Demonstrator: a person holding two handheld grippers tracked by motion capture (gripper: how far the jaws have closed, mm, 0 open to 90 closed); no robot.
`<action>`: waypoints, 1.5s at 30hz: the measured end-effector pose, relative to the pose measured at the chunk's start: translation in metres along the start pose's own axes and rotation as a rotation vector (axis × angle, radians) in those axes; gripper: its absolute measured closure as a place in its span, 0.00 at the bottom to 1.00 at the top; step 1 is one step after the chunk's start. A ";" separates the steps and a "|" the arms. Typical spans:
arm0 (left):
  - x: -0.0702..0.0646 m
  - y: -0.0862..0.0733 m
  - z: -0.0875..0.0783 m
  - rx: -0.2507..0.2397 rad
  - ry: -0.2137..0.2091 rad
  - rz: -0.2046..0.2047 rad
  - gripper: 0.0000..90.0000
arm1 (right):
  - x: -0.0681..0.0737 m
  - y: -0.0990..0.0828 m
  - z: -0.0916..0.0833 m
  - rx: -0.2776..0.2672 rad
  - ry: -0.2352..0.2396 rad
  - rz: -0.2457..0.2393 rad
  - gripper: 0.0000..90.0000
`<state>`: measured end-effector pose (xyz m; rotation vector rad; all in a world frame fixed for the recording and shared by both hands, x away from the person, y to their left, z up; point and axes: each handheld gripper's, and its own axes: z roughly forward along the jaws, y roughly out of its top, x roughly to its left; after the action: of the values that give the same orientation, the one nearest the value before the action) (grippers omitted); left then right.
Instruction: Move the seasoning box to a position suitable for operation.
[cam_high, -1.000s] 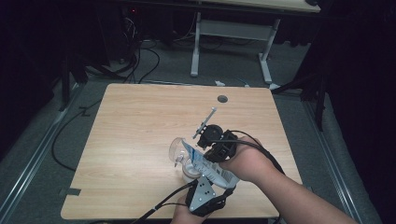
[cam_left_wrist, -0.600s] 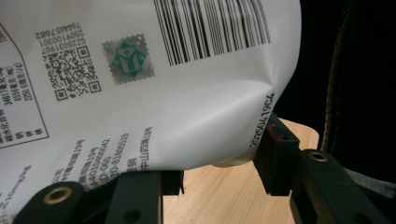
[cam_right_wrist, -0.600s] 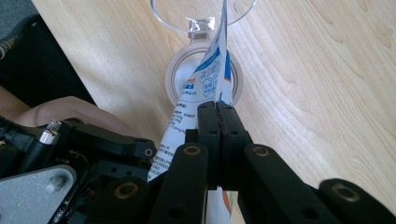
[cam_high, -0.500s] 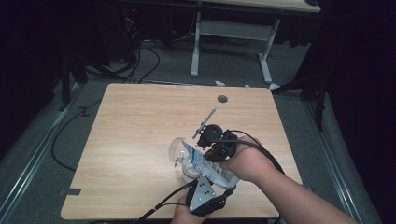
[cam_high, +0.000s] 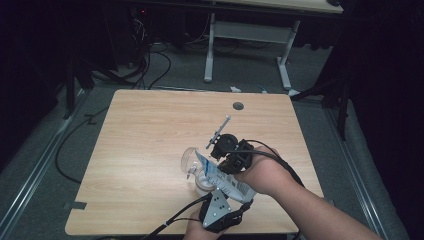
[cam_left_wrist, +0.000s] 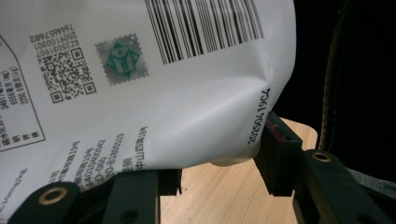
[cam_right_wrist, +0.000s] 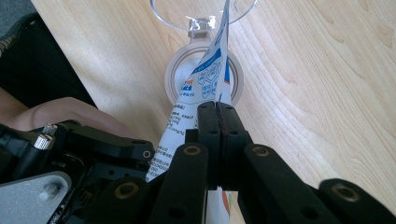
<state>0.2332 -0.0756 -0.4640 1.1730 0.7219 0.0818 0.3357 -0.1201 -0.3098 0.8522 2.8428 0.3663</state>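
Note:
A white pouch (cam_high: 226, 178) with blue print and a barcode (cam_left_wrist: 140, 84) is held over the table's near edge by both grippers. My right gripper (cam_right_wrist: 217, 109) is shut on the pouch's thin edge (cam_right_wrist: 211, 77); in the high view my right gripper (cam_high: 229, 150) sits above the pouch. My left gripper (cam_left_wrist: 219, 161) holds the pouch's bulging lower end; its jaws have just been opening a little, with the pouch still between them and touching both pads. A clear plastic cup (cam_high: 192, 160) lies tipped beside the pouch, over a tape roll (cam_right_wrist: 173, 77).
The wooden table (cam_high: 150, 140) has a small round hole (cam_high: 238, 105) near its far edge. A second desk's white legs (cam_high: 209, 50) and cables lie on the floor beyond. A black cable (cam_high: 175, 220) trails from my left gripper (cam_high: 219, 212).

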 end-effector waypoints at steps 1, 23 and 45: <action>0.000 0.000 0.000 -0.001 0.000 -0.001 0.64 | 0.000 0.000 0.000 0.000 -0.001 -0.001 1.00; 0.000 0.002 0.000 -0.007 -0.005 -0.010 0.64 | 0.001 0.003 0.002 0.003 0.000 -0.007 1.00; -0.001 0.000 0.000 -0.003 -0.012 0.000 0.64 | -0.001 -0.001 0.000 -0.009 -0.003 0.000 1.00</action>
<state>0.2329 -0.0762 -0.4636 1.1691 0.7116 0.0758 0.3357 -0.1213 -0.3103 0.8506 2.8366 0.3778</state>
